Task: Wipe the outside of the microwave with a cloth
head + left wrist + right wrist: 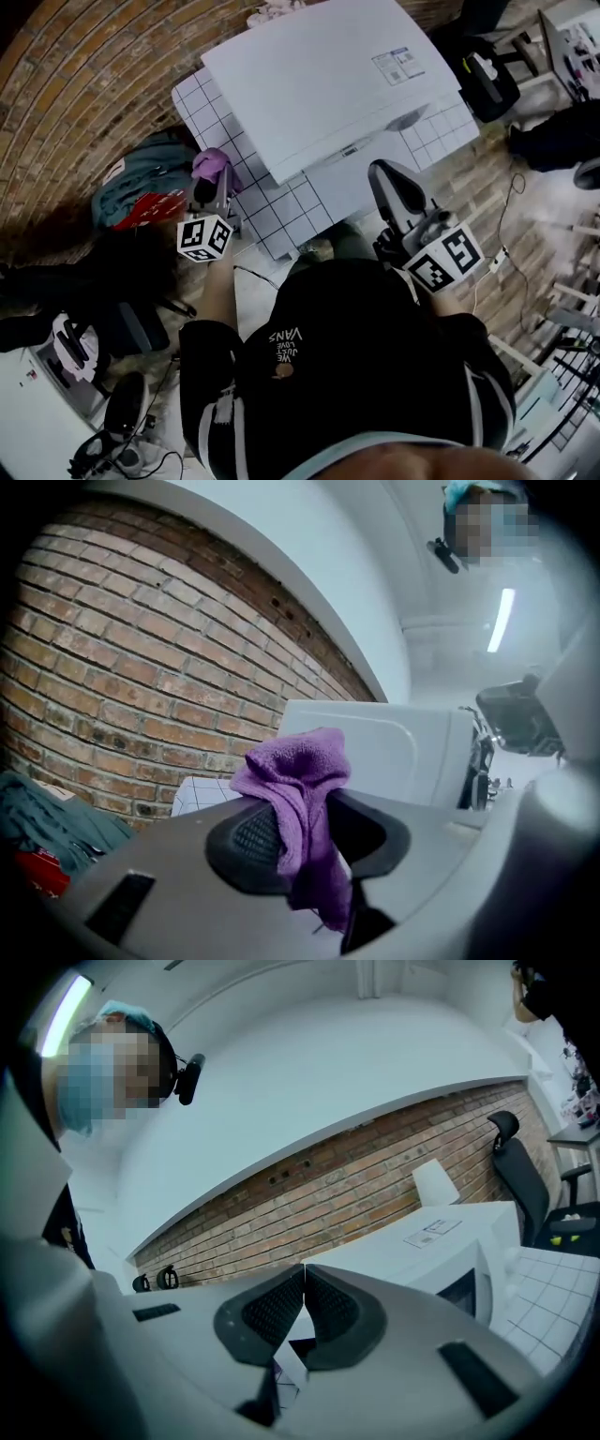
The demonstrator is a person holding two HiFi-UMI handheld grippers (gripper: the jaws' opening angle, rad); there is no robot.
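Purple cloth [212,167] pinched in left gripper [215,185], jaws clamped on a fold, the rest bunched above the tips. Held over the bare strip of gridded table [200,105] near the white microwave [319,80]'s left side, apart from it. Brick wall [75,84] close behind. Right gripper [384,172] pressed together on nothing, at the microwave's front edge. Teal bag [131,183] crowds the floor at left.

Office, brick wall [112,667], swivel chair [518,1177]
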